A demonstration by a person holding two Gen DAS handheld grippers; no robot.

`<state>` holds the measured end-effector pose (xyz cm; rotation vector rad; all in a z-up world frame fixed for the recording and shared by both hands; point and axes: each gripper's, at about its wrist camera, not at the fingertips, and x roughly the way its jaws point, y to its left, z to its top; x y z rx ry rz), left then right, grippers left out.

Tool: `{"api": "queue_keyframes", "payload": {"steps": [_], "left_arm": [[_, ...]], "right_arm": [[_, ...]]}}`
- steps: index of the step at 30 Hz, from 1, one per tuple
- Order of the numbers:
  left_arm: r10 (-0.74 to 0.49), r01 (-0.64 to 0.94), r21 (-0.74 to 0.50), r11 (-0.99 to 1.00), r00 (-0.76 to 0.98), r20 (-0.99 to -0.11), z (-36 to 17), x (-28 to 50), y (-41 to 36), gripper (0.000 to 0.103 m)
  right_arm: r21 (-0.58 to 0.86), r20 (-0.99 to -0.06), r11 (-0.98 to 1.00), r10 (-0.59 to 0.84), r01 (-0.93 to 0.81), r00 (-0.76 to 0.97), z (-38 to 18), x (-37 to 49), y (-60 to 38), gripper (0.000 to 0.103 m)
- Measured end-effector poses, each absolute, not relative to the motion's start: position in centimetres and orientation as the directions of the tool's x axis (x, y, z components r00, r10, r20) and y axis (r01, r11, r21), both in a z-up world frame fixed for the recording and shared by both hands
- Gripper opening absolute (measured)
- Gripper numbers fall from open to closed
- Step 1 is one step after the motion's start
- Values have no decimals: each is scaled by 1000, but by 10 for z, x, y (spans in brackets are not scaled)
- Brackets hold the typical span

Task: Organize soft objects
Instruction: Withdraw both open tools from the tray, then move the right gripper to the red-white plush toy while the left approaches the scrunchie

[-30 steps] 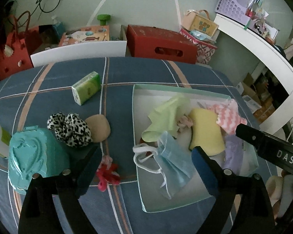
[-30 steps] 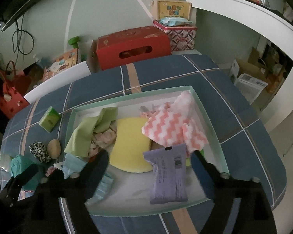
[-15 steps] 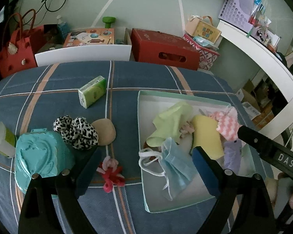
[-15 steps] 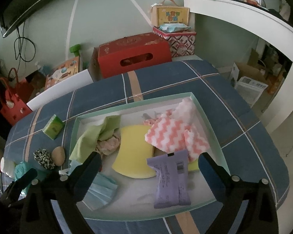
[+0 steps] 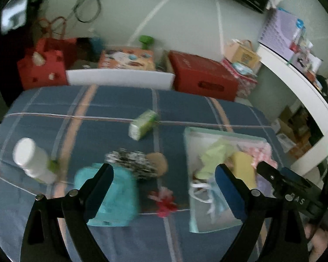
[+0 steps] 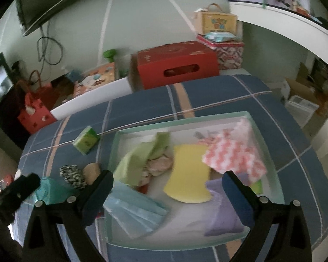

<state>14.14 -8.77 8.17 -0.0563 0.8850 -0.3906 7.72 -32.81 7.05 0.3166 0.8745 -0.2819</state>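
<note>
While both grippers hover empty, left gripper [image 5: 164, 187] and right gripper [image 6: 167, 193] jaws wide apart, most soft items already sit in the tray [image 6: 266, 144], frame centre. Scrunchie [image 5: 131, 163], red bow [image 5: 164, 203], teal pouch [image 5: 118, 196] remain outside, lower left; white bottle [image 5: 32, 163] crowds them.

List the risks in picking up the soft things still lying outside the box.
1. The white bottle stands right beside the teal pouch; the open left gripper reaching there could tip it.
2. The leopard scrunchie touches the tan puff, so one grasp may drag both.
3. The tray is crowded: the blue face mask lies at its near edge, so added items may spill over it.
</note>
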Motion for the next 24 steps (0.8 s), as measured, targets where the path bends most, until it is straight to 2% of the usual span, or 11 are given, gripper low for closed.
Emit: {"api": "queue_keyframes", "payload": {"steps": [4,10,16,18,22,24], "left_arm": [[-276,223,-173,959,606,-746,85,151,-58,94],[-254,120,-226,967,562,-787,68,166,-26,94],[-257,90,-248,965,533,-806,58,170,-18,94],[-268,87,-262,961,526,-807,56,172,-17,94],[-273,76,-274,959,513,-814,52,176,-13,94],[-274,73,-275,959,507,-817,50,177,-12,94]], "right_arm": [[165,-776,934,-76,318,626,71,85,-309,101],[178,-771,963,9,202,636,70,102,-271,101],[173,-778,981,83,85,623,63,111,-233,100],[169,-783,984,96,62,614,59,112,-225,92],[182,-802,983,129,33,583,47,117,-217,85],[188,-810,982,144,18,568,42,119,-214,76]]}}
